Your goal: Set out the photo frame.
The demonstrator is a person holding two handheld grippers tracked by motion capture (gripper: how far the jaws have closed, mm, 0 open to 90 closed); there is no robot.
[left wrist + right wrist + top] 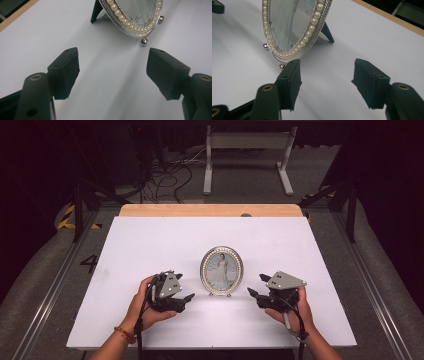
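Note:
An oval picture frame (221, 270) with a pearl-beaded silver rim stands upright on the white table (150, 240), propped on a black back stand and small ball feet. My left gripper (186, 299) lies to its left, held by a hand, jaws open and nothing between them. My right gripper (255, 290) lies to its right, likewise open and empty. In the left gripper view the picture frame (136, 17) stands just beyond the jaws, apart from them. In the right gripper view the picture frame (292, 27) rises close behind the left fingertip (290, 80).
A wooden strip (210, 210) runs along the table's far edge. Beyond it stand a white metal stand (247, 155) and cables on the floor. Bare white tabletop lies around the frame on all sides.

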